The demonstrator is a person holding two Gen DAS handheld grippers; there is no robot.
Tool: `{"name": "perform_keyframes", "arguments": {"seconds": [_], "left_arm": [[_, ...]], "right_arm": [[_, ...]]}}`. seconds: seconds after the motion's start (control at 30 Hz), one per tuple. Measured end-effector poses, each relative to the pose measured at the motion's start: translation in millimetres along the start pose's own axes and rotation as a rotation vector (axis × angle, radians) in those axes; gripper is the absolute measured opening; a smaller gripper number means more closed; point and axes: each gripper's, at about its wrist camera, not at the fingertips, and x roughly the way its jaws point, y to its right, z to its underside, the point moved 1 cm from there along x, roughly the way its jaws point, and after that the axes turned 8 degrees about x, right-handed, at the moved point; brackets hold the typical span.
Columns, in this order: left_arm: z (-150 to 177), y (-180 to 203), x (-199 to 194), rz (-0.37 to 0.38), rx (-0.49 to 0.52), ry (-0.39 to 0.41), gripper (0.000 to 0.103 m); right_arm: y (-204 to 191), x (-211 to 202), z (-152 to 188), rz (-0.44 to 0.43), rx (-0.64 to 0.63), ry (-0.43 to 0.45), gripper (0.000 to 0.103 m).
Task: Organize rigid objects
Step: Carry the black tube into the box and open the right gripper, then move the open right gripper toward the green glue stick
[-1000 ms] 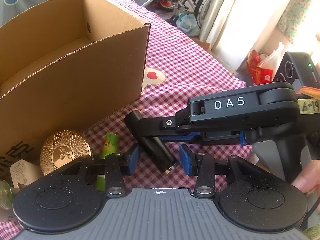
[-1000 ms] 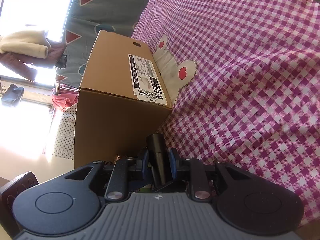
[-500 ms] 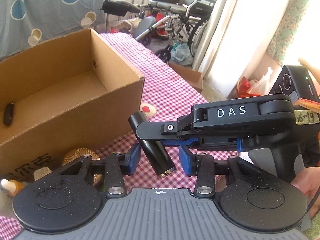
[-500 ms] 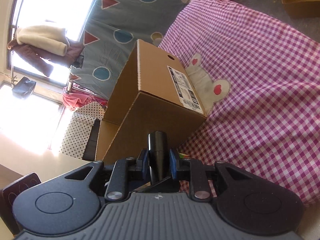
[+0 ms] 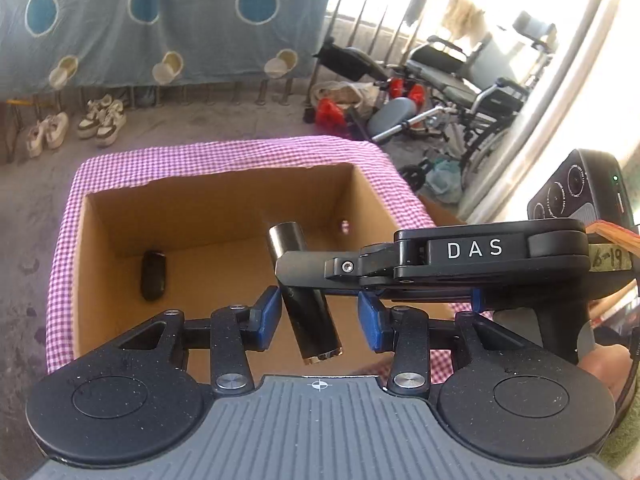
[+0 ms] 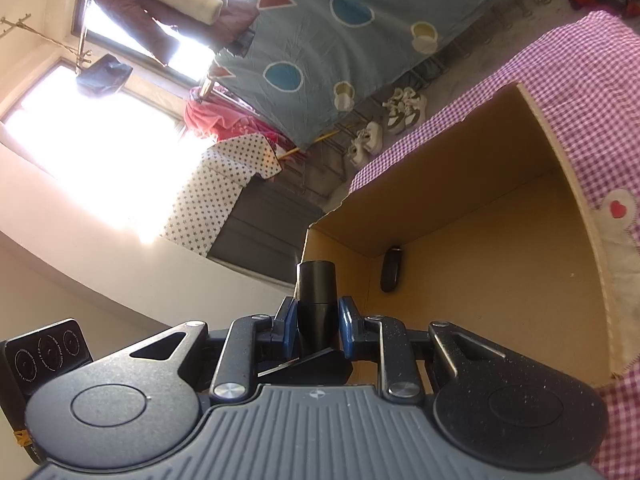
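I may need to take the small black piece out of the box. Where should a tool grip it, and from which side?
Grip the black piece across its narrow middle, coming straight down through the open top of the box. It lies flat on the floor, long and slim, near a corner, so the walls probably block any sideways approach.

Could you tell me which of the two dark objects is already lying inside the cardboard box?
The small flat black object on the box floor near its far corner. The black cylinder is above the box, clamped in the right gripper.
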Motion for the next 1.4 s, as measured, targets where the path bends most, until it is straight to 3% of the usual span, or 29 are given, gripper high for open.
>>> {"name": "perform_keyframes", "arguments": {"seconds": [0.23, 0.37, 0.5, 0.73, 1.03, 1.4], "left_arm": [[-3.9, -65.9, 51.8, -0.044, -0.154, -0.175, 0.041], [0.3, -83.6, 66.9, -0.092, -0.183, -0.245, 0.041], [4.9, -93.7, 68.2, -0.133, -0.217, -0.275, 0.046], [5.5, -97.2, 58.9, -0.133, -0.217, -0.249, 0.05], [3.0, -96.7, 54.1, -0.128, -0.197, -0.218, 0.051], [-0.7, -68.9, 12.7, -0.052, -0.146, -0.092, 0.055]], "right_arm": [[28.7, 96.3, -31.5, 0.094, 0.117, -0.207, 0.024], [42.6, 131.0, -35.5, 0.133, 0.152, -0.285, 0.024], [45.5, 156.1, -38.7, 0.144, 0.177, -0.343, 0.024], [39.4, 183.3, -39.6, 0.17, 0.158, -0.366, 0.024], [32.9, 178.3, -39.3, 0.139, 0.157, -0.331, 0.027], [3.3, 88.3, -47.8, 0.025, 0.105, -0.203, 0.028]]}}
